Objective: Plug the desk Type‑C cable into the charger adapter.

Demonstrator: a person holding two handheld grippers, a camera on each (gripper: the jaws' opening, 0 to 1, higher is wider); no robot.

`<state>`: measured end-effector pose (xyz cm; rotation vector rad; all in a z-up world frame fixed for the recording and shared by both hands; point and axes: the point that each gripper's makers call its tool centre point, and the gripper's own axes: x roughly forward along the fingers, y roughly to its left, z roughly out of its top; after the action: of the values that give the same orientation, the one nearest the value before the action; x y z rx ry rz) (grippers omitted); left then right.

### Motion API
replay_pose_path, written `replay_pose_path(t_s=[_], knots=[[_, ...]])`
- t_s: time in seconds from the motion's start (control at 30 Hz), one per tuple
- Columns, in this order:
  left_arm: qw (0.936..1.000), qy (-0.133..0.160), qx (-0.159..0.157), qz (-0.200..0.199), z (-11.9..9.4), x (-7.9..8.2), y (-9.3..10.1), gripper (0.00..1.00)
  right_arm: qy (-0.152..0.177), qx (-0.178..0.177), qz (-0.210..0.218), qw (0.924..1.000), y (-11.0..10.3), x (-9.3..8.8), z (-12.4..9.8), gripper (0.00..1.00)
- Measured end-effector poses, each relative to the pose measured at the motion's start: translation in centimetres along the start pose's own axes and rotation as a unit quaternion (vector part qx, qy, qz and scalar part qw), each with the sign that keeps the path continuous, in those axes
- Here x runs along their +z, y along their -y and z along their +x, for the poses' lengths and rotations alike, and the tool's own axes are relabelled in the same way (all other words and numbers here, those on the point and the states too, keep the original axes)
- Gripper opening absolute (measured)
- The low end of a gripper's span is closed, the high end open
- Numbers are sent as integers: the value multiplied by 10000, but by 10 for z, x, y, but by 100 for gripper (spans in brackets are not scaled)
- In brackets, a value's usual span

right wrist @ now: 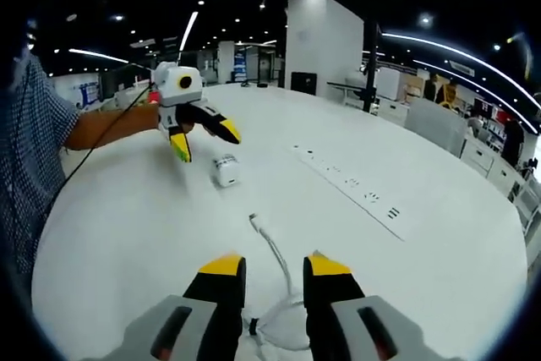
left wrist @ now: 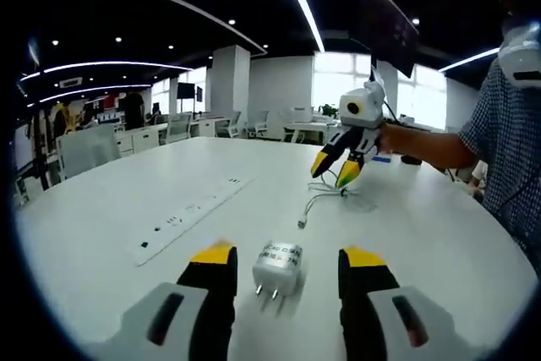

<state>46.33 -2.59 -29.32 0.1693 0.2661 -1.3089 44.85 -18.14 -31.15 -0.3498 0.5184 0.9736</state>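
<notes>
Both grippers were released, nothing grasped. Charger adapter [left wrist: 278,266] lay on the white table [left wrist: 439,234] between our left gripper [left wrist: 287,264] jaws, prongs toward us. Type-C cable [right wrist: 272,247] ran ahead of our right gripper [right wrist: 275,270], plug end free. Risks: adapter skidding when pinched, limp cable plug slipping or misaligning. Adapter label unreadable; power strip [left wrist: 190,217] lay left.

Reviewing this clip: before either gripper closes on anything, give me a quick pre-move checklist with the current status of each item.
1. Charger adapter lies between the open jaws of the left gripper, not yet gripped: ok.
2. Adapter's port facing the cable: cannot tell.
3. Type-C cable lies free on the table, its plug end beyond the right gripper: ok.
4. Right gripper open, straddling the cable: ok.
5. Power strip lies apart from the cable and adapter: ok.
</notes>
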Motion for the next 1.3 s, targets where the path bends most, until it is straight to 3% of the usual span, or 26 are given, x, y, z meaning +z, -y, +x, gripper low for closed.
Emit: replay_pose_path(t_s=[0.3,0.67,0.87,1.1,1.3], knots=[[9991,-16,-381,196,17,-4,2,43,-31,143,-58,9999,8,-4,10,29],[9982,-136,-550,174,29,-16,-7,38,48,560,-314,9979,4,-1,19,27],[9972,-211,-659,271,31,-17,-7,35,52,763,-277,9967,11,1,26,24],[9959,-398,-730,347,32,-24,-9,29,308,1063,-158,9937,10,10,27,23],[9946,-515,-760,485,33,-27,-10,27,231,1147,-276,9928,8,10,34,22]])
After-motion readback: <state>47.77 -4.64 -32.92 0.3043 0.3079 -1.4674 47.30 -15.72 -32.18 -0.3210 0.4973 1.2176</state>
